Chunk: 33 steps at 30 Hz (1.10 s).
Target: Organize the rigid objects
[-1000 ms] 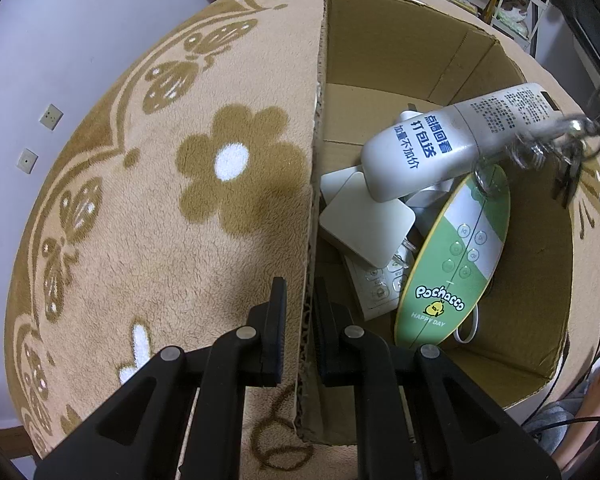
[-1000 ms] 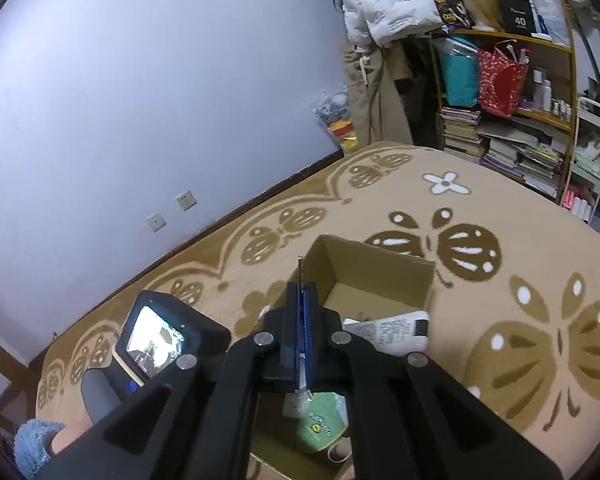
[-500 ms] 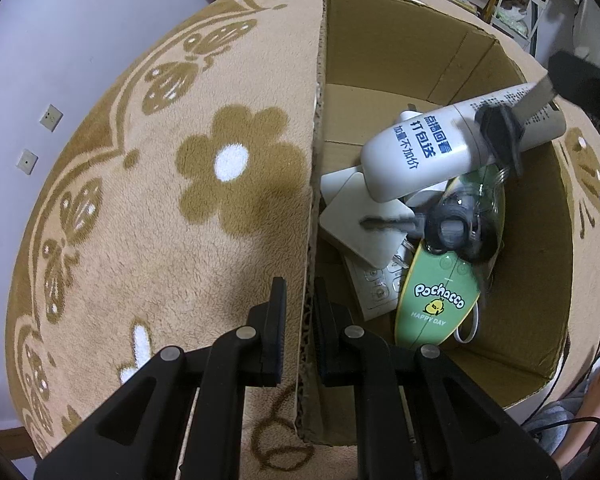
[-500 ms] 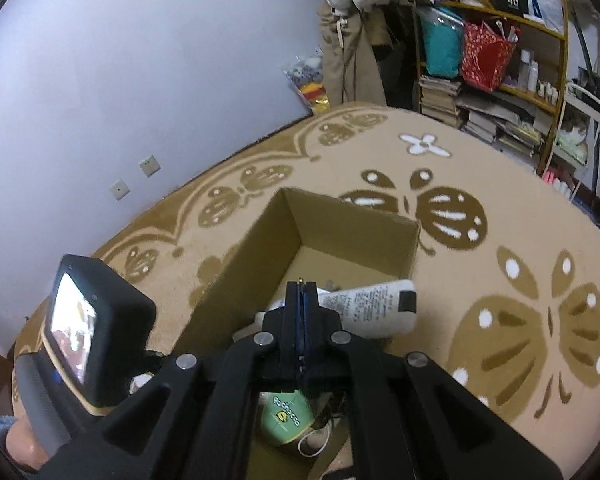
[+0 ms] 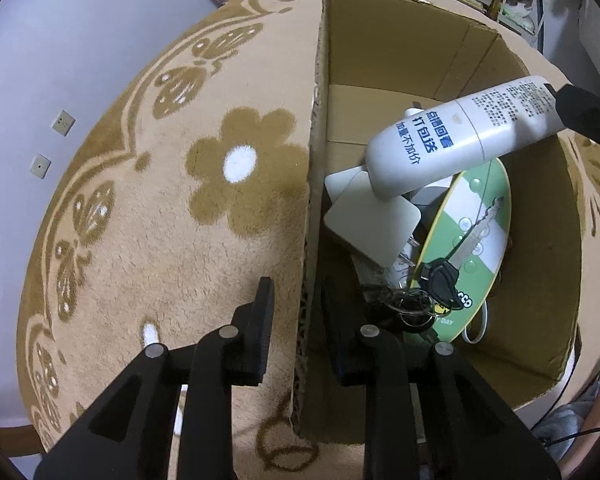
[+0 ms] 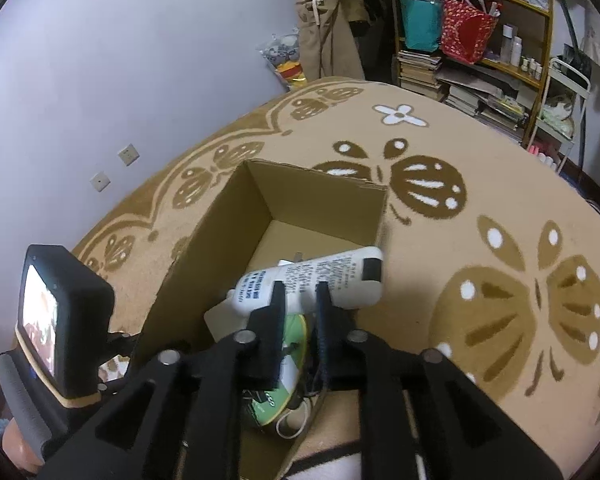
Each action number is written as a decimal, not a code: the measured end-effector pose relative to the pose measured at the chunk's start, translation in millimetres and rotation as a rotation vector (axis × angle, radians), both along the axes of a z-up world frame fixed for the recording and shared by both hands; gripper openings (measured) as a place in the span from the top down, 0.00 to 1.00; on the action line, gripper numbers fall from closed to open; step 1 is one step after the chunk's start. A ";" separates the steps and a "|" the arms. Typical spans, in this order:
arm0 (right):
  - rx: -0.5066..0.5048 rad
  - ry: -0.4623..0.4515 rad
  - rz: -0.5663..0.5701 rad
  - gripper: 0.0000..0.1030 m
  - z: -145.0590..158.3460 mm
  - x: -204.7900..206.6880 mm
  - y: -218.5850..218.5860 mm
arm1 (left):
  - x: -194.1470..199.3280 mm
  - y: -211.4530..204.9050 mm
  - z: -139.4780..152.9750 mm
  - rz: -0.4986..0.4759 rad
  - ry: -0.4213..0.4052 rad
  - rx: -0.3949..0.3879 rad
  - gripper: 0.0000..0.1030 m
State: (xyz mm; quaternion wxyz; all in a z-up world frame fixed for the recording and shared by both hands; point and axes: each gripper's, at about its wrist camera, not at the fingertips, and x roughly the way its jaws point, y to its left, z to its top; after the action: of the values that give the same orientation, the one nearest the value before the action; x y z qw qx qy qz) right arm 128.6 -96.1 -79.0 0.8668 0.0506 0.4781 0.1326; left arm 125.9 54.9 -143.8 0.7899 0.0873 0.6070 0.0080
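Note:
An open cardboard box (image 5: pixel 318 80) stands on the rug. Inside lie a white bottle (image 5: pixel 460 144) with blue print, a white square plug (image 5: pixel 372 220), a green-and-white oval gadget (image 5: pixel 484 208) and a bunch of keys (image 5: pixel 440 280) resting on the gadget. My left gripper (image 5: pixel 298 286) straddles the box's near wall; its jaws are opening and stand clear of the cardboard on both sides. My right gripper (image 6: pixel 300 288) hovers over the box (image 6: pixel 320 176) above the bottle (image 6: pixel 340 276), jaws opening, nothing between them. One of its fingers (image 5: pixel 588 124) shows at the left wrist view's right edge.
The tan rug (image 6: pixel 500 208) with brown butterfly and flower patterns spreads all around the box. Crowded shelves (image 6: pixel 480 60) with books and bags stand at the back right. A lilac wall (image 6: pixel 140 60) runs along the left. The left tool's screen (image 6: pixel 40 316) is beside the box.
The keys left my right gripper and dropped into the box, landing on the green oval gadget. The right jaws parted and the gripper dipped toward the box. The left jaws widened off the box wall.

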 end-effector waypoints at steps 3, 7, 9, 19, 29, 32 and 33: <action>0.015 0.000 -0.008 0.60 3.0 -1.9 -4.1 | -2.2 2.6 3.2 0.012 -0.008 -0.010 0.77; 0.042 -0.015 -0.020 0.33 10.1 -7.2 -11.6 | -3.7 5.3 11.2 0.022 -0.022 -0.039 0.77; 0.051 -0.013 -0.034 0.23 12.9 -10.1 -16.1 | -6.8 0.5 19.1 0.004 -0.045 -0.062 0.75; -0.016 -0.056 -0.150 0.00 28.1 -26.8 -39.4 | -19.9 -16.2 61.5 -0.012 -0.178 -0.045 0.21; -0.011 -0.096 -0.175 0.00 42.9 -53.3 -57.4 | -41.6 -0.5 106.1 0.074 -0.379 -0.063 0.09; -0.012 -0.129 -0.173 0.00 48.8 -62.6 -60.4 | -52.3 3.2 124.9 0.096 -0.454 -0.080 0.05; -0.010 -0.142 -0.170 0.00 51.1 -66.4 -61.5 | -54.4 3.9 129.5 0.102 -0.471 -0.084 0.05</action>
State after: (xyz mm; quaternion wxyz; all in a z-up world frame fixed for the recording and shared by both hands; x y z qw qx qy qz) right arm 62.2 -157.5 -27.8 0.9068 0.0771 0.4102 0.0596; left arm 71.6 58.8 -14.3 0.9111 0.0193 0.4094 0.0430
